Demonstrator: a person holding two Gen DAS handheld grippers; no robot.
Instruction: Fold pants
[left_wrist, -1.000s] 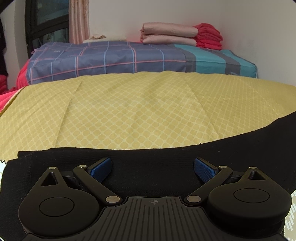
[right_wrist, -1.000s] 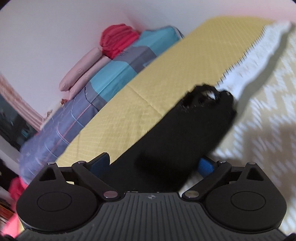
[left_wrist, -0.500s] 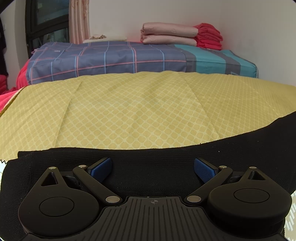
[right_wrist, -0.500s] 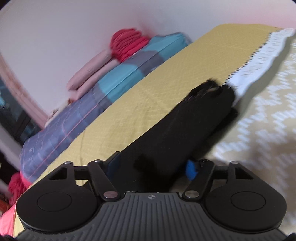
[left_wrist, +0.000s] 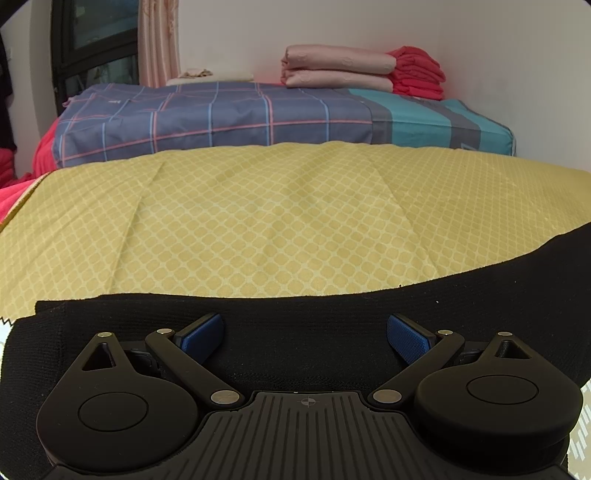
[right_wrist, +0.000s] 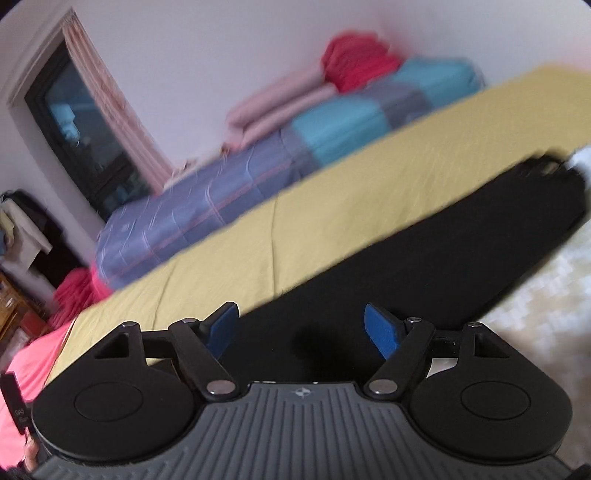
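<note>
Black pants (left_wrist: 303, 314) lie flat across the near part of a yellow patterned cloth (left_wrist: 277, 221). My left gripper (left_wrist: 305, 334) is open, its blue pads low over the black fabric near the left end of the pants. In the right wrist view the pants (right_wrist: 424, 258) stretch away to the upper right as a long black strip. My right gripper (right_wrist: 300, 326) is open, its blue pads spread over the near end of the strip, with nothing held. That view is blurred by motion.
Behind the yellow cloth is a bed with a blue plaid and teal cover (left_wrist: 258, 114), with folded pink (left_wrist: 336, 70) and red (left_wrist: 417, 74) bedding at the wall. A dark window with pink curtain (left_wrist: 155, 40) is at far left. Pink-red fabric (right_wrist: 33, 358) lies left.
My right gripper has opened and let go of the bunched pants end, which now lies stretched out flat. The right camera swung left and levelled. My left gripper has not moved.
</note>
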